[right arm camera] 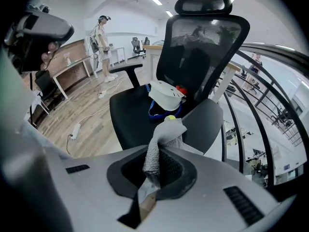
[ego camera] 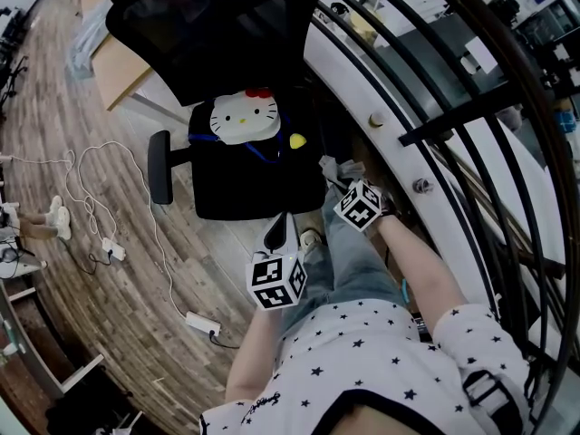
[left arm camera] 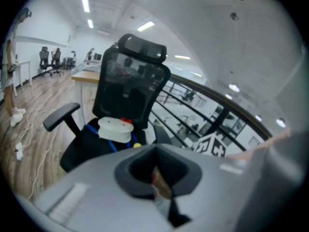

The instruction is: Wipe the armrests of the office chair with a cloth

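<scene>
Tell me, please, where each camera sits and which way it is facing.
Head view: on the person's head, looking steeply down at the office chair; the left forearm, the right forearm, the left claw and the right claw show.
Left gripper view: on the left claw, facing the chair's front; the right forearm shows.
Right gripper view: on the right claw, shut on the cloth, facing the seat.
Shared: all three show the chair and the cat-face cushion.

Office chair dead ahead, cushion on its seat, railing right, power strip on floor left, cloth in right gripper
</scene>
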Action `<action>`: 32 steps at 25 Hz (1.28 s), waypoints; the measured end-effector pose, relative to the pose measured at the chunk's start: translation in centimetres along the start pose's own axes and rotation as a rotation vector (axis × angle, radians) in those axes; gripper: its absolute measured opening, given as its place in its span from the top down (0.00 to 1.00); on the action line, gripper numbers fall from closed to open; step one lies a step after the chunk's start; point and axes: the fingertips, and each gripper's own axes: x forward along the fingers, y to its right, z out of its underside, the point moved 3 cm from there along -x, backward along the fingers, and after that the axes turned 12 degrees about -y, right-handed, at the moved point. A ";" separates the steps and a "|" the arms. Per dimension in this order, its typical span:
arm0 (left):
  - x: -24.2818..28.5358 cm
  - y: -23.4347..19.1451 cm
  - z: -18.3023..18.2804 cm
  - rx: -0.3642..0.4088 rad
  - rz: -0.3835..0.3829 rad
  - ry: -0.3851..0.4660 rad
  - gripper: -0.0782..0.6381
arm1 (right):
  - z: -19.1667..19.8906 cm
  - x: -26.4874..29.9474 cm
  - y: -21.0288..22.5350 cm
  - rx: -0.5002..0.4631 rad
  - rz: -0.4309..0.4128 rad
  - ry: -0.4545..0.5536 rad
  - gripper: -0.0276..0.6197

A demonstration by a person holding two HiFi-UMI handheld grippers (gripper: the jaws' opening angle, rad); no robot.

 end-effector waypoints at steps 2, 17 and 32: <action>-0.3 0.0 0.0 0.004 0.000 0.004 0.89 | -0.1 -0.1 0.0 0.010 0.006 -0.001 0.92; -2.2 -0.7 0.7 0.020 0.012 0.024 0.89 | -1.9 -5.5 -2.1 0.071 0.055 0.135 0.92; -7.2 -5.2 0.6 -0.108 -0.112 0.139 0.89 | -8.2 -12.1 -7.8 -0.045 0.009 0.325 0.92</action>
